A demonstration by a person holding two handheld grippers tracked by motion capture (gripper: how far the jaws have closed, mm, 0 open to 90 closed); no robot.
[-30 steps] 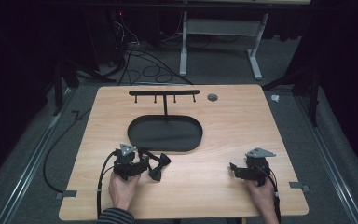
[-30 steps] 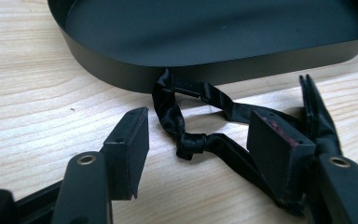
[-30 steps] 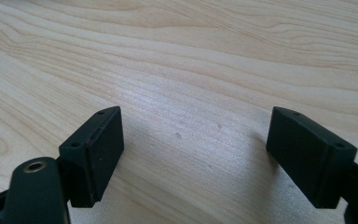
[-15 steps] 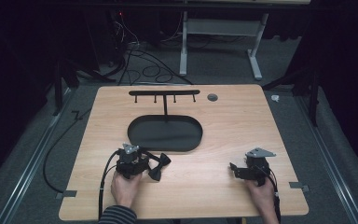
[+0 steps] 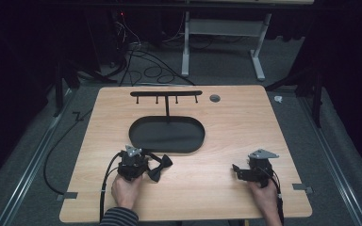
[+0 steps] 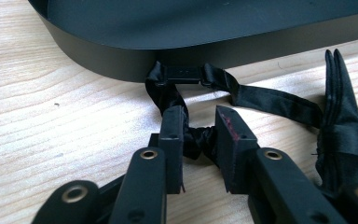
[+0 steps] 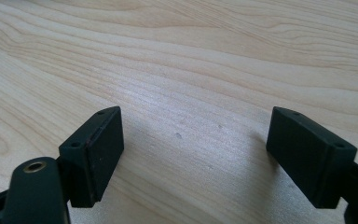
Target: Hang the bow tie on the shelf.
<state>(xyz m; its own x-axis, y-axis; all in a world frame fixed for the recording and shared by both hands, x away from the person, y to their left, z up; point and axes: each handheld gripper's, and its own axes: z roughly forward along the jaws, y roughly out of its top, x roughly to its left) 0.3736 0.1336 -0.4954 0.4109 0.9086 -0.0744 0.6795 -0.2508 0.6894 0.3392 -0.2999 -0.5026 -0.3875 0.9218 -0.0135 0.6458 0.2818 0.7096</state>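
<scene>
Pinching bow tie strap (image 6: 198, 137) (black satin): left gripper (image 6: 199, 126).

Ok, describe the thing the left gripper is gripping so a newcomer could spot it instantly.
Find the black oval tray mid-table; just in front of its near-left rim sits the left gripper. Its jaws pinch the satin strap of a black bow tie, the one soft, glossy fabric piece among hard items.
</scene>
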